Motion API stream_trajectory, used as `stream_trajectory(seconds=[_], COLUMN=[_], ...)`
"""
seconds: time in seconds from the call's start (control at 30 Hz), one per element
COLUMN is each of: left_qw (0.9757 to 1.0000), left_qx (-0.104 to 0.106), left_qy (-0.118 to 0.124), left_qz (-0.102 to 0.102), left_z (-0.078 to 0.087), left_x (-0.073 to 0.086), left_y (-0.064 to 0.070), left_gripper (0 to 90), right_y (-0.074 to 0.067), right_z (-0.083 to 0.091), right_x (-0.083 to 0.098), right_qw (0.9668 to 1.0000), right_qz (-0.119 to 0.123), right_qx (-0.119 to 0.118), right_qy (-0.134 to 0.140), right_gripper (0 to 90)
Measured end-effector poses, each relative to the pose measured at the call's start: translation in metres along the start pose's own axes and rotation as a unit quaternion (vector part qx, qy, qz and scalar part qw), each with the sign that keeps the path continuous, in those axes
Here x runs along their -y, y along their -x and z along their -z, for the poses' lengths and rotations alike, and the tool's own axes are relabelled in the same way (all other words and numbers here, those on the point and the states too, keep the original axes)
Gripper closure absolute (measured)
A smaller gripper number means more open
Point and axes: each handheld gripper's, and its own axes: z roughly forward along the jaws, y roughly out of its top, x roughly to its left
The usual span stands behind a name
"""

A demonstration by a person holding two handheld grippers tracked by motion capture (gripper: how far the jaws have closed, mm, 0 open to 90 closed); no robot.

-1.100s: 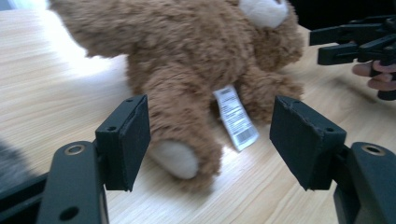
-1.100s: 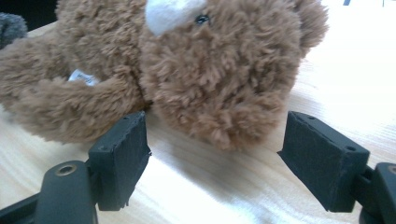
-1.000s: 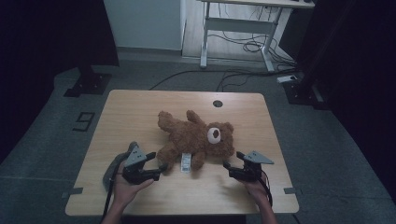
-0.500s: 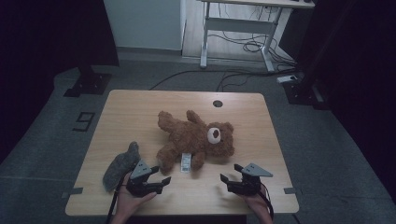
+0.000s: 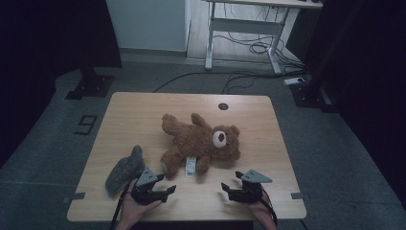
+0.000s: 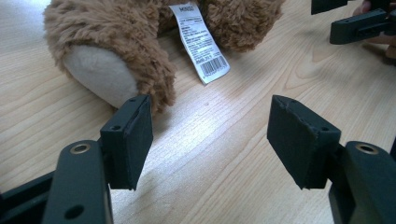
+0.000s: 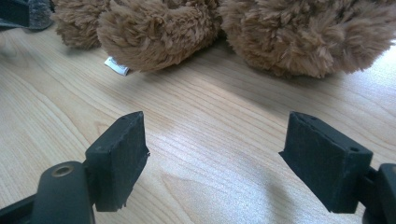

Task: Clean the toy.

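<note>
A shaggy brown plush teddy bear [image 5: 201, 142] lay on its back in the middle of the pale wooden surface [image 5: 143, 112], its head turned toward the person's right. Both grippers were held low at the near edge, apart from the bear. The left gripper [image 5: 168, 189] was seen just short of the bear's cream-soled foot, its jaws spread wide and empty. The right gripper [image 5: 226, 188] was placed below the bear's head, its jaws likewise wide with nothing between them.

The step in hand was judged to be the approach before a grasp, with no contact made. The next move would call for each gripper to be brought forward until a limb or the head sat between the pads, and only then closed; soft pile would need a deep bite.

In the left gripper view, a white printed care label [image 6: 199, 43] with a barcode was shown lying flat beside the foot, and bare wood was seen between the jaws. A grey lumpy stone-like soft object [image 5: 124, 168], lying left of the bear, was made out from above.
</note>
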Motion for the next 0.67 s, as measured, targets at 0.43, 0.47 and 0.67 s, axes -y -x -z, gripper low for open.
stream_trajectory(seconds=[0.43,0.47,0.67], left_qw=[1.0000,1.0000,1.0000], left_qx=[0.005,0.005,0.007], left_qy=[0.004,0.004,0.006], left_qz=[-0.001,-0.002,-0.002], left_z=[0.0013,0.0014,0.0019], left_x=[-0.0021,-0.0022,-0.0034], left_y=[0.0006,0.0009,0.0014], left_gripper=[31.0,30.9,30.7], right_y=[-0.0002,0.0000,0.0026], right_z=[0.0000,0.0001,0.0016], right_x=[0.0000,0.0000,-0.0007], right_qw=[1.0000,1.0000,1.0000], right_qz=[0.002,0.002,-0.002], right_qx=[0.002,0.003,0.004], right_qy=[0.001,0.001,0.006], right_gripper=[20.9,20.7,20.6])
